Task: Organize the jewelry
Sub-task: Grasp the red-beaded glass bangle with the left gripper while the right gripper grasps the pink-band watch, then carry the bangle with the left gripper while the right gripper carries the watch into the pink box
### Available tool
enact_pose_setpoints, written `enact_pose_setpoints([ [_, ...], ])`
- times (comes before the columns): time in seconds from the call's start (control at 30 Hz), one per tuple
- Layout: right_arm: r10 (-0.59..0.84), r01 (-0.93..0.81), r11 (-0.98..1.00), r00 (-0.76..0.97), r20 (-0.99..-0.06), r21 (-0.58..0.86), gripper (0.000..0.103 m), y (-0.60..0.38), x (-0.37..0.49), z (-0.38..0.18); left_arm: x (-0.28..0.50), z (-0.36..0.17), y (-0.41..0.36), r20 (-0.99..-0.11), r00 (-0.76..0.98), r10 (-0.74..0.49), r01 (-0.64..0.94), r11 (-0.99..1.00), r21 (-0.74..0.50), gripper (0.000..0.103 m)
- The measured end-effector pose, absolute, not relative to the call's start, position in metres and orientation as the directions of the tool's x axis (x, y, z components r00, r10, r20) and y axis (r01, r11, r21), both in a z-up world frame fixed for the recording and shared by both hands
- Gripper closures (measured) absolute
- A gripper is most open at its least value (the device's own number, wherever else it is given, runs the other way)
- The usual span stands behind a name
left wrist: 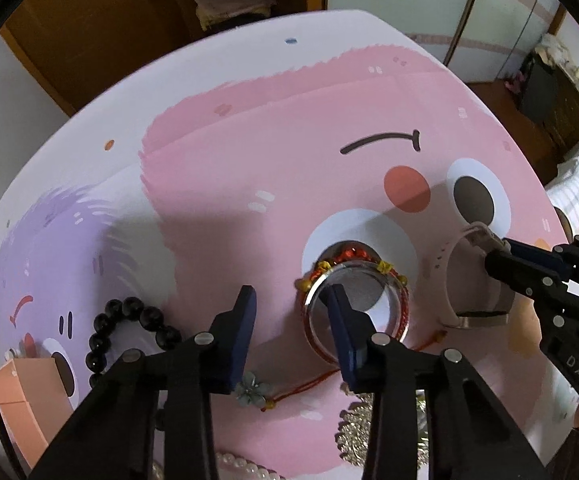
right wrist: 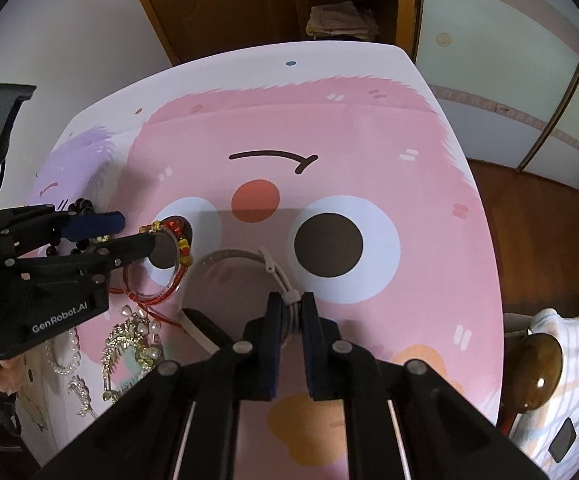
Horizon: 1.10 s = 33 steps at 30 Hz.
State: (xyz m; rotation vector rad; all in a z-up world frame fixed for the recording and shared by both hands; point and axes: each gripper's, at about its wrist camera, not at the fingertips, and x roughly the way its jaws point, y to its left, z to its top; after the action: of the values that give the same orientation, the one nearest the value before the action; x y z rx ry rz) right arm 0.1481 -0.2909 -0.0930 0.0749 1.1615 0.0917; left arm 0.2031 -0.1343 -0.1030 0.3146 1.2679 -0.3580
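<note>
A clear bangle (left wrist: 395, 300) ringed by red and yellow beaded bracelets (left wrist: 353, 255) lies on the pink cartoon mat (left wrist: 289, 160). My left gripper (left wrist: 291, 296) stands open, pointing down. Its right finger is inside the ring, its left finger is outside, and the near rim is between them with a gap showing. The right wrist view shows the same bangle (right wrist: 169, 280) at the left gripper (right wrist: 129, 232). A pale watch (right wrist: 229, 257) lies beside it, and my right gripper (right wrist: 292, 299) is shut on its strap near the buckle. In the left wrist view the watch case (left wrist: 485, 320) sits under the right gripper (left wrist: 493, 258).
A black bead bracelet (left wrist: 129, 316), a flower pendant on a red cord (left wrist: 251, 390), a gold ornament (left wrist: 355, 432) and pearls (left wrist: 245, 467) lie near the front edge. A pink box (left wrist: 17, 396) is at the left corner. A bed (right wrist: 561, 360) borders the table on the right.
</note>
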Motion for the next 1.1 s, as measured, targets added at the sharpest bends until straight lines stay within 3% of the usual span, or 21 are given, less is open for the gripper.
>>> enact_pose_setpoints([
  [0.13,0.109,-0.037,0.994,0.400,-0.910,0.103,0.094,-0.288,0.149,-0.091,0.213,-0.103,-0.138,-0.981,0.177,-0.082,0.438,0.899,0.004,0.076],
  [0.17,0.109,-0.037,0.994,0.401,-0.910,0.103,0.094,-0.287,0.149,-0.090,0.214,-0.103,-0.139,-0.983,0.166,-0.081,0.443,0.897,0.001,0.081],
  [0.2,0.110,-0.035,0.994,0.401,-0.910,0.105,0.094,-0.287,0.148,-0.091,0.215,-0.102,-0.142,-0.986,0.148,-0.076,0.452,0.892,-0.001,0.096],
  [0.23,0.112,-0.033,0.994,0.400,-0.910,0.108,0.094,-0.288,0.148,-0.090,0.215,-0.103,-0.148,-0.988,0.139,-0.071,0.455,0.891,0.000,0.098],
  [0.47,0.116,-0.029,0.993,0.403,-0.908,0.114,0.094,-0.289,0.144,-0.085,0.217,-0.092,-0.150,-0.985,0.156,-0.076,0.402,0.916,-0.007,0.099],
  [1.1,0.170,-0.121,0.984,0.471,-0.866,0.127,0.094,-0.256,0.113,-0.031,0.148,0.007,-0.066,-0.925,0.358,-0.125,0.266,0.964,-0.027,0.099],
])
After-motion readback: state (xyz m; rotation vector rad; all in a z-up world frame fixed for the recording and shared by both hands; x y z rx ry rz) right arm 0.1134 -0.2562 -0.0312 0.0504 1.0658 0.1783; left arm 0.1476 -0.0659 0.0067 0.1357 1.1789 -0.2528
